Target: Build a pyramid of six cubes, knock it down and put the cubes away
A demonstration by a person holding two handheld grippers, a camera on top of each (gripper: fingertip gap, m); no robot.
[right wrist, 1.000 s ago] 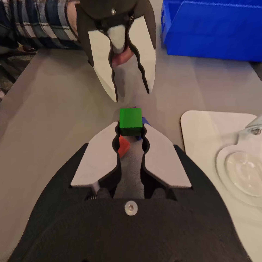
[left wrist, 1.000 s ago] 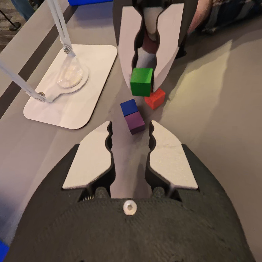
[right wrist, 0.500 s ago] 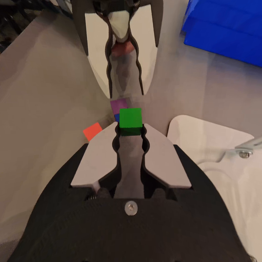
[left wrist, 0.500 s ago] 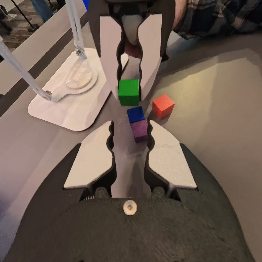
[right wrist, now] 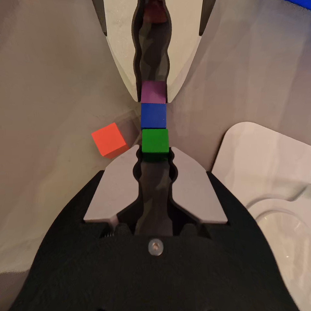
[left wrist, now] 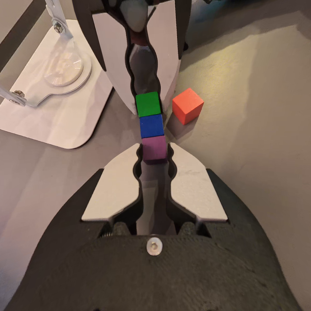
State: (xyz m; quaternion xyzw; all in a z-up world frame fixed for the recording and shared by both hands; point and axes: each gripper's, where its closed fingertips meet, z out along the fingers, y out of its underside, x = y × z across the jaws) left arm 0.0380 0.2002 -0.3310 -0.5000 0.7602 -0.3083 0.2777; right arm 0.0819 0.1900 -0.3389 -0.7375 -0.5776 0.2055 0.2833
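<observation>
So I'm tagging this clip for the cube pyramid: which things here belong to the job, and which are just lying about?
Job: green cube, blue cube, purple cube, red cube, left gripper, right gripper, blue bin.

Lying about: white stand base.

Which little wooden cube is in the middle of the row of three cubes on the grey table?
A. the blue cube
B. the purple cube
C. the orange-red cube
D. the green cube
A. The blue cube sits between the green cube and the purple cube in one straight row, while the orange-red cube stands apart to the side.
</observation>
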